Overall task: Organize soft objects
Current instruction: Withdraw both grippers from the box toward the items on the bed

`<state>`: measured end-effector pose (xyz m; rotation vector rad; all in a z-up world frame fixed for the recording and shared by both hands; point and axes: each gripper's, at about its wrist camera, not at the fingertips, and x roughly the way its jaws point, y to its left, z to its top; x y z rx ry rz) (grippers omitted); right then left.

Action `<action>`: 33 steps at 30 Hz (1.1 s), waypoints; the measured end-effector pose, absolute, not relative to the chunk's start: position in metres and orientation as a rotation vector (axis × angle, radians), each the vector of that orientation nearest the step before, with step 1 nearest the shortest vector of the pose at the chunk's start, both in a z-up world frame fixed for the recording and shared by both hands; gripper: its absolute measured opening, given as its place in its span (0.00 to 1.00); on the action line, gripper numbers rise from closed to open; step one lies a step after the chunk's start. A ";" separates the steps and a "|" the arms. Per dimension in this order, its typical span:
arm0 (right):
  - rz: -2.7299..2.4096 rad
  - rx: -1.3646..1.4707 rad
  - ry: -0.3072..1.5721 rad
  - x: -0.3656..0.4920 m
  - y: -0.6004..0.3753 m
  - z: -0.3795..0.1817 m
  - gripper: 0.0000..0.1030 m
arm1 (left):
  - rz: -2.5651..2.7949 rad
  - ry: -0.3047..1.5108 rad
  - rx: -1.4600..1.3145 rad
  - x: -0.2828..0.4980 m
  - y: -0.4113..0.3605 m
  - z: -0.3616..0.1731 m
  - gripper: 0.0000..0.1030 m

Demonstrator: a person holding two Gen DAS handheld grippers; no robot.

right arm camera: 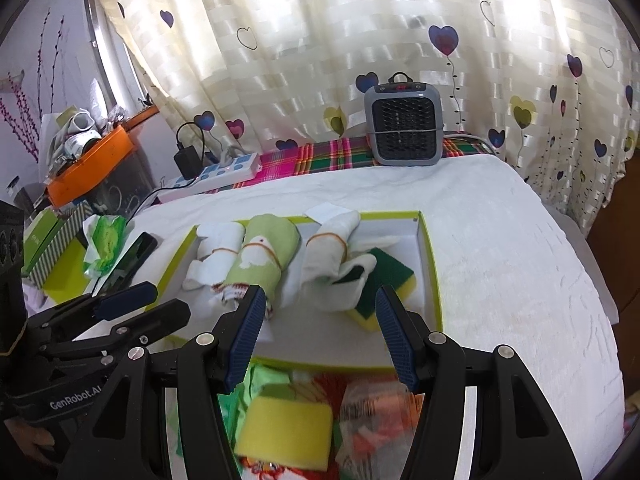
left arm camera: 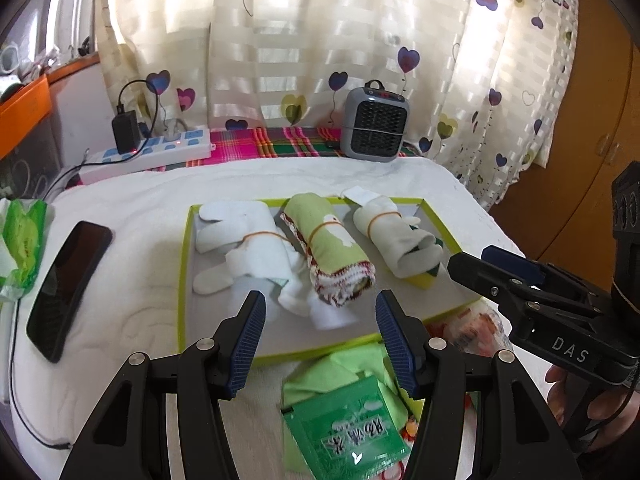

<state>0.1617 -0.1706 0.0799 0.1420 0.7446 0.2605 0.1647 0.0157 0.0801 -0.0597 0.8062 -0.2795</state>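
A shallow green-rimmed box lies on the white bed. In it lie three rolled cloths bound with rubber bands: a white one, a green one and another white one, beside a green-and-yellow sponge. My left gripper is open and empty, just in front of the box. My right gripper is open and empty, over the box's near edge. A yellow sponge and green packets lie below the grippers.
A black phone and a green tissue pack lie left of the box. A grey heater, a power strip and a plaid cloth stand at the back by the curtain. An orange shelf is at the left.
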 end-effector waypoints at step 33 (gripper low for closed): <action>0.397 0.115 0.776 0.105 -0.156 0.046 0.57 | -0.254 0.911 -0.146 0.112 0.054 0.027 0.55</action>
